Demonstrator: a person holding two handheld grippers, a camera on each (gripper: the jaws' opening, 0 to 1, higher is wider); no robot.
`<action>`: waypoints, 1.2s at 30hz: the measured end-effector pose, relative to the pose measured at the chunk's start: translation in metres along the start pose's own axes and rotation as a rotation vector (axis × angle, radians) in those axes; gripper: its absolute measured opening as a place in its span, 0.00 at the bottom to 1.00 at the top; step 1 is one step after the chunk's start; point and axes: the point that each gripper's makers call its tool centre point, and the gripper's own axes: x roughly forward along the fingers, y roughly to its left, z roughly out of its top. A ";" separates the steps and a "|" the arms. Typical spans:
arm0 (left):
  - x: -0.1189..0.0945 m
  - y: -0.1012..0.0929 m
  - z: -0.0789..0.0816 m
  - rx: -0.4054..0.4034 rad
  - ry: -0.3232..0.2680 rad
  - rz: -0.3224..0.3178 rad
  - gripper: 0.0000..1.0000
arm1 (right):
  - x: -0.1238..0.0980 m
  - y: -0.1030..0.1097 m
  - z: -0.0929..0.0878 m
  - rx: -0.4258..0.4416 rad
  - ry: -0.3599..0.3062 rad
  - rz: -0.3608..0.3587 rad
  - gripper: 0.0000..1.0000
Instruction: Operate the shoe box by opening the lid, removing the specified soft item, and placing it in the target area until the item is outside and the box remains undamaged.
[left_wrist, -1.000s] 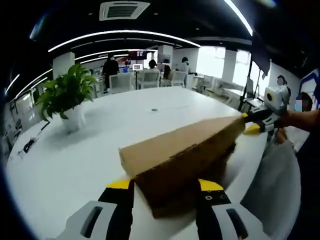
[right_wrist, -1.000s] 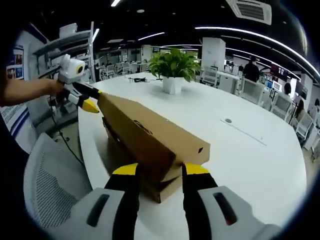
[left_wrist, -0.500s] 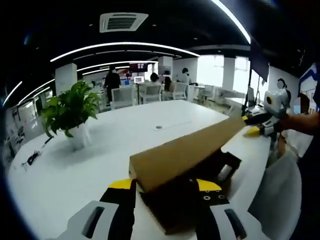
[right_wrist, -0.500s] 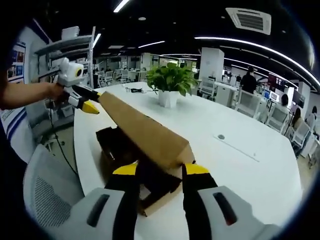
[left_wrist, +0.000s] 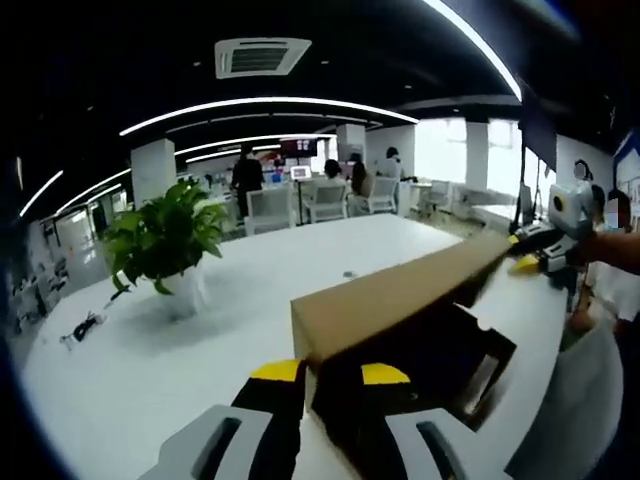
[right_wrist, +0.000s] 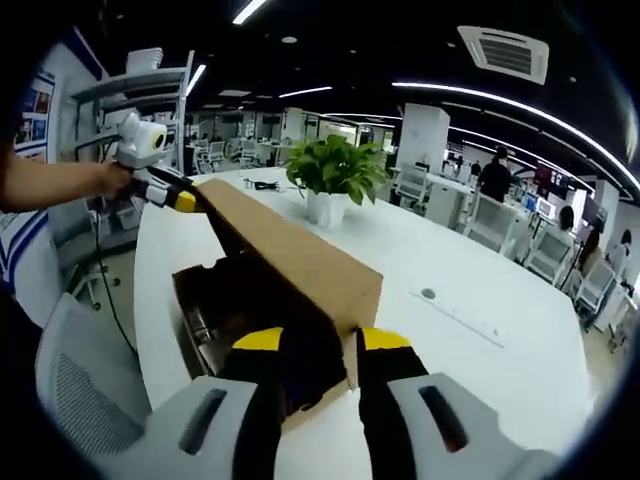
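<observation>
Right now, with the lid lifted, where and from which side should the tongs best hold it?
By its short end flaps, one from each end: the lid is a long, shallow cardboard tray tilted up over the dark box, and the end walls give thin edges for jaws to pinch.

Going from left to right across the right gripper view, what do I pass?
Grey mesh office chair → left gripper held at the lid's far end → raised brown cardboard shoe box lid → green leafy plant in a white pot → small dark round disc on the white table.
</observation>
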 end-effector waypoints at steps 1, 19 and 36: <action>0.002 0.004 0.001 0.000 -0.002 0.010 0.14 | 0.001 -0.002 0.001 0.000 0.000 -0.001 0.22; 0.024 0.027 0.019 -0.025 -0.015 0.083 0.03 | 0.019 -0.035 -0.001 -0.003 0.029 -0.049 0.12; 0.039 0.040 0.027 -0.044 -0.029 0.085 0.03 | 0.039 -0.041 -0.058 0.017 0.139 -0.067 0.09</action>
